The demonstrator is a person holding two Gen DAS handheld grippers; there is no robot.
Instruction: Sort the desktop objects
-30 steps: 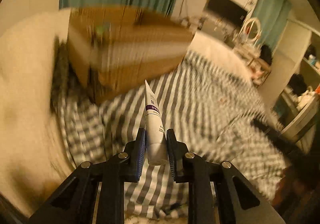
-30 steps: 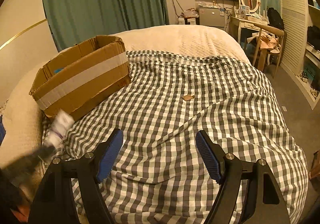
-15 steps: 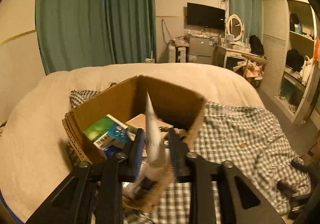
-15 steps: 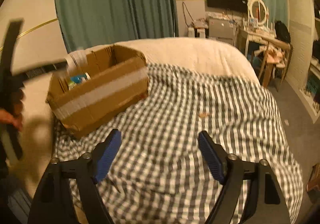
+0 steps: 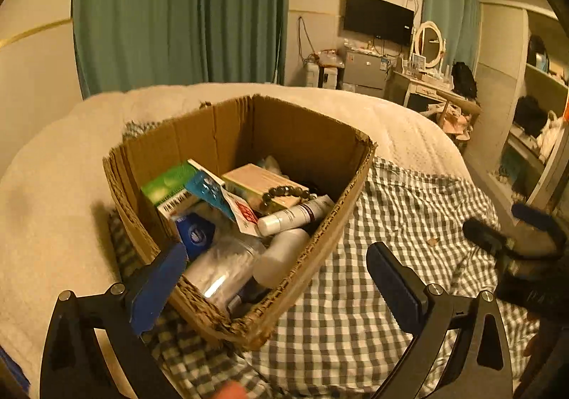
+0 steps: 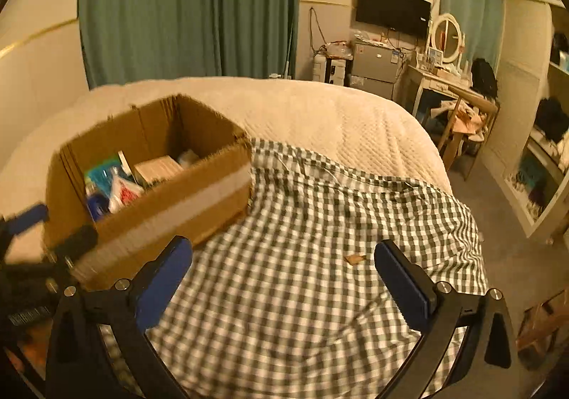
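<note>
No legible text, brand or number found. Print present on white tube, green packet and blue pouch inside cardboard box, but too small and blurred for reading.

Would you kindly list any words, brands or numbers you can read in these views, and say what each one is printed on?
None can be read.
White tube in the cardboard box: dark print, too small.
Green and white carton: a row of characters, blurred.
Red and white sachet: print blurred.
Blue round label: white marking, illegible.
Label on the left gripper, seen from the right wrist: blurred.
</note>
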